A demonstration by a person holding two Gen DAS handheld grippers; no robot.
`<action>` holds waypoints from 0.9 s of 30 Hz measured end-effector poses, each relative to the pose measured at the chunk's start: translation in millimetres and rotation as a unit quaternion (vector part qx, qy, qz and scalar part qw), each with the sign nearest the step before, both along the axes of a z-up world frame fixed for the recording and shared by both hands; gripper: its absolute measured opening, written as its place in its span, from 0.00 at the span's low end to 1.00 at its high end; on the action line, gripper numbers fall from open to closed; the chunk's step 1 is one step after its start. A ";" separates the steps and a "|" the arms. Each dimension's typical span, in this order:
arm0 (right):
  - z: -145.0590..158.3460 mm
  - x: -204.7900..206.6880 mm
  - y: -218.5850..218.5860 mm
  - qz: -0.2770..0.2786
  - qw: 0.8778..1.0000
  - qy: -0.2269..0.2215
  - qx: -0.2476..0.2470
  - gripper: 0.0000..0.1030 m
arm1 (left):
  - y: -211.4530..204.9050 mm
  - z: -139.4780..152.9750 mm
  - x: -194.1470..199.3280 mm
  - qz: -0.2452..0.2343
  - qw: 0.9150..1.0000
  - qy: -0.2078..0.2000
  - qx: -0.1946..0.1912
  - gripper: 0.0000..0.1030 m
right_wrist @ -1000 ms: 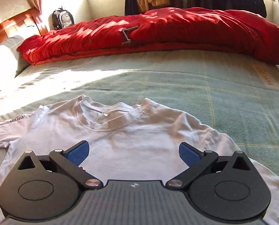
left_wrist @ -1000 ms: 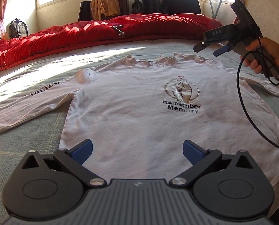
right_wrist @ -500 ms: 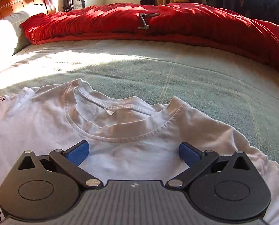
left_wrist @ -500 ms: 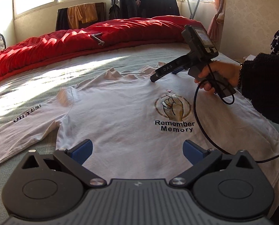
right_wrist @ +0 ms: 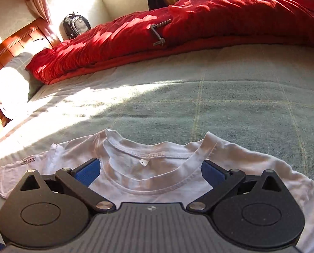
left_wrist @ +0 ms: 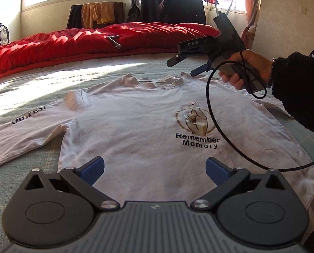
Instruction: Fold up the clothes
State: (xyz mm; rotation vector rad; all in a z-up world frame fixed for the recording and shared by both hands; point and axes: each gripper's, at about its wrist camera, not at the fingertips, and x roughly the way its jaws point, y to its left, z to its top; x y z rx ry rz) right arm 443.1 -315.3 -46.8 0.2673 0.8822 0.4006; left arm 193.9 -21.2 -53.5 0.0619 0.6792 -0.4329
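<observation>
White shirt [left_wrist: 140,126] flat on the bed [right_wrist: 220,105], print up. Left gripper [left_wrist: 154,168] released above its hem; right gripper [left_wrist: 181,66] released over its collar [right_wrist: 154,168].

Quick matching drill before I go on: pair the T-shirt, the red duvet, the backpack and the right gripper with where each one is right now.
Things:
1. T-shirt
2. red duvet
3. backpack
4. right gripper

Places:
a. bunched along the far side of the bed
b. hovering open above the collar
c. spread flat, print up, on the green bedspread
d. in the corner beyond the wooden headboard

Pairs: 1-c, 2-a, 3-d, 4-b
</observation>
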 end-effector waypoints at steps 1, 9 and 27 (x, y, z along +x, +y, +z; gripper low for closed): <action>-0.6 -3.9 4.6 0.012 1.000 0.011 0.005 1.00 | 0.7 0.2 -1.6 0.000 1.000 0.000 -0.001 0.99; -32.3 11.5 34.3 0.006 1.000 0.018 -0.013 1.00 | 5.7 -5.5 0.0 0.001 1.000 0.007 -0.008 0.99; -10.8 -4.0 46.8 0.024 0.999 0.030 0.016 1.00 | 11.5 -10.0 -4.8 0.020 0.999 0.013 -0.021 0.99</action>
